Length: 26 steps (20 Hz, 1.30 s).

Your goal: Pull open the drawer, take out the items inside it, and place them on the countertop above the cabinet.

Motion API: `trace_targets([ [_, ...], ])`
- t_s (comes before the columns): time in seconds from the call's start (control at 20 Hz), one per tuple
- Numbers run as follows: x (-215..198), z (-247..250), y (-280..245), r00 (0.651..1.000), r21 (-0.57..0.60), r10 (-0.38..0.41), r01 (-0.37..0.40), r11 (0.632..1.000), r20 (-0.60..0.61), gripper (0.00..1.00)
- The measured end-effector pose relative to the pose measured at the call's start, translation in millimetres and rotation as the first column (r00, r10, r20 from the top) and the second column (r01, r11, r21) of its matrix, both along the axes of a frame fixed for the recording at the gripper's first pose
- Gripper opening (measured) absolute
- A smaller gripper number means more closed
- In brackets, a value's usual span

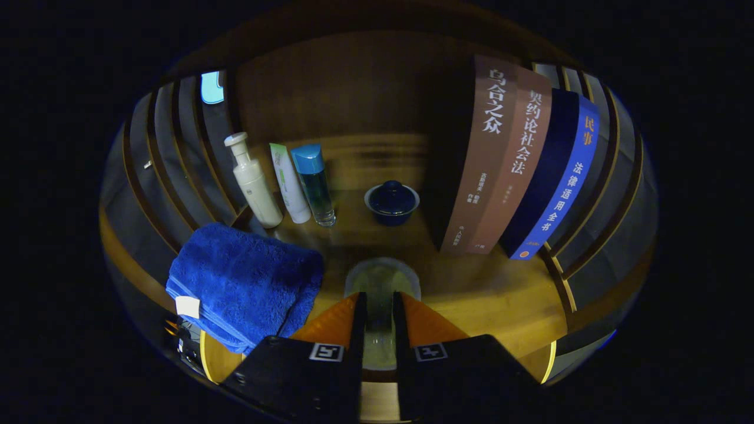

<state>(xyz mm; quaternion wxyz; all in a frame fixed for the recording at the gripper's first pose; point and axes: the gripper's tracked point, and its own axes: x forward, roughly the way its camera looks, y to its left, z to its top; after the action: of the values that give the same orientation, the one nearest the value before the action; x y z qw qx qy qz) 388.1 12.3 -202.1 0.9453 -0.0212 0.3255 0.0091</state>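
My gripper [379, 299] is shut on a clear glass cup [382, 275], both fingers pressing on its sides. The cup's round rim shows just past the fingertips, over the wooden countertop [489, 294]. Whether the cup's base touches the wood I cannot tell. A folded blue towel [244, 282] lies on the countertop just left of the fingers. Beyond the cup stands a dark blue lidded bowl [392, 202].
At the back left stand a white pump bottle [254, 185], a white tube [290, 184] and a blue-capped clear bottle [315, 185]. Several books [518, 159] stand upright at the right. Slatted walls [177, 159] close both sides, and a wooden panel closes the back.
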Motion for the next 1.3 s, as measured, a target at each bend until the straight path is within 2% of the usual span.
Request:
trace_targets([
  [0.05,0.5,1.5,0.3,1.0,0.009,-0.002,0.002,1.0,0.007,0.36],
  [0.25,-1.7,14.2,-2.6,0.998,0.025,-0.017,0.016,1.0,0.053,0.98],
  [0.45,-18.5,39.5,-3.4,0.99,0.039,-0.021,0.015,0.999,0.141,0.98],
  [0.65,-53.0,75.4,-3.6,0.959,0.022,-0.022,0.017,1.0,0.283,0.98],
  [0.8,-89.1,102.4,-1.9,0.919,0.014,-0.015,0.01,1.0,0.395,0.99],
  [1.05,-169.6,143.4,-2.9,0.83,0.044,-0.03,0.006,0.999,0.557,0.98],
  [1.3,-246.9,140.0,-1.6,0.785,0.038,-0.023,-0.001,0.999,0.619,0.98],
])
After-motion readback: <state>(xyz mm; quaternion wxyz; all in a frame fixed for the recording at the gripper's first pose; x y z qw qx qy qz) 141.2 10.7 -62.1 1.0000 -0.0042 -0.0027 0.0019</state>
